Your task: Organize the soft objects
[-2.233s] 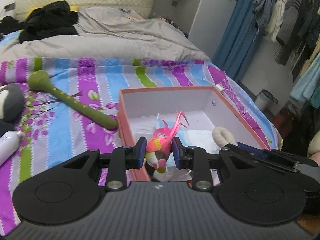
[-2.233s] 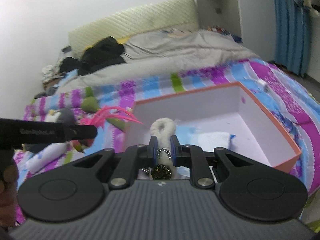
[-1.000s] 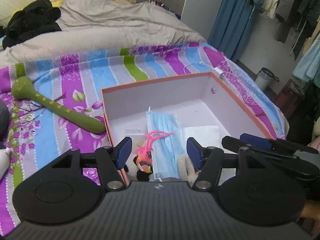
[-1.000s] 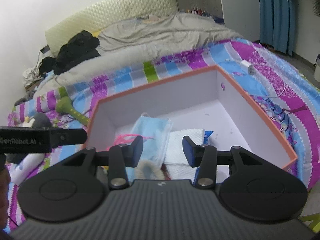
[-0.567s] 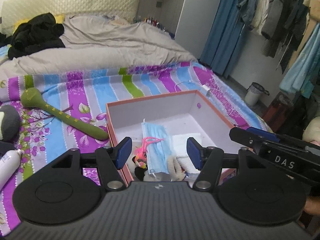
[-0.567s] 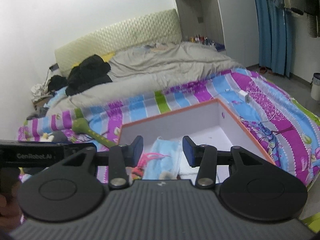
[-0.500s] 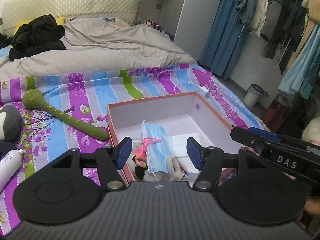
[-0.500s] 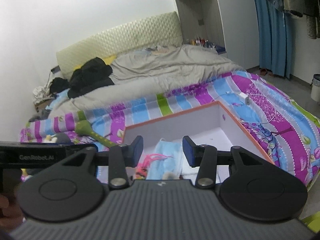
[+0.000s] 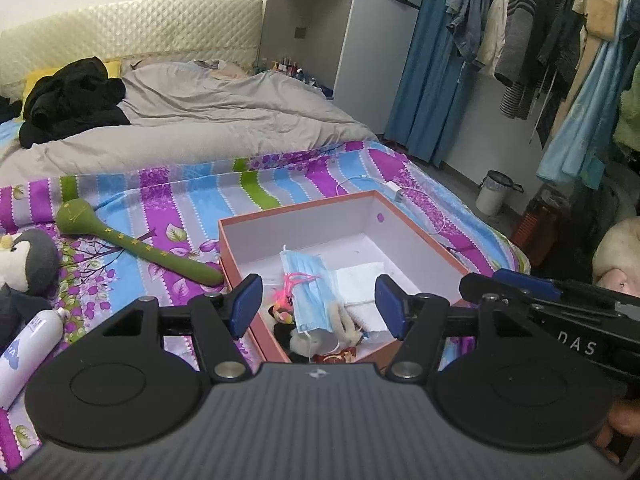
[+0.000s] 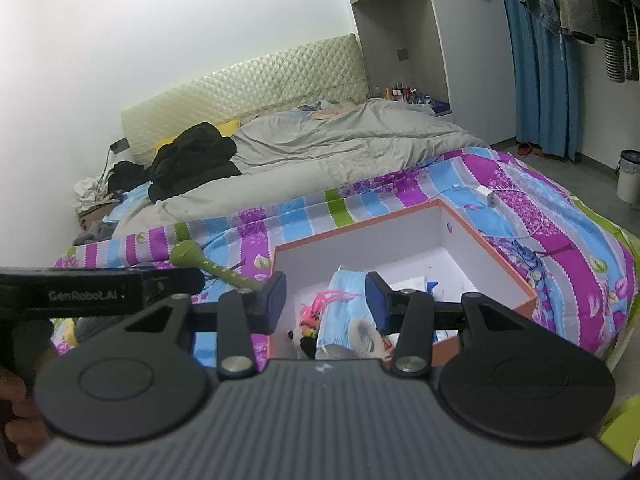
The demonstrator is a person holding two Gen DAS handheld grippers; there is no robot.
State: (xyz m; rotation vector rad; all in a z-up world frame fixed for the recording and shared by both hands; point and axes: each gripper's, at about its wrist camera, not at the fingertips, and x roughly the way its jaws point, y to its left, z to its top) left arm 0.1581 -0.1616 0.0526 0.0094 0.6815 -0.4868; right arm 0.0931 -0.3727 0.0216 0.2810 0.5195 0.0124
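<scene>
Grippers: my left gripper (image 9: 318, 301) and right gripper (image 10: 325, 297) both spread, empty, above the box (image 9: 416, 234) | Left jaws just widened, nothing between | Next: penguin plush (image 9: 28, 258) on bedspread beside box, looks light, squashy; I'd pinch its round body.

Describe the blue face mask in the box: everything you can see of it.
The blue face mask is a pleated disposable one, apparently thin non-woven fabric, with white ear loops. It lies flat and lengthwise on the floor of the orange-rimmed box, toward its near left part. The pink feathered toy lies against its left edge, its pink strands reaching over the mask. A folded white cloth sits just to its right. A fluffy cream loop lies at its near end. Nothing grips it.
</scene>
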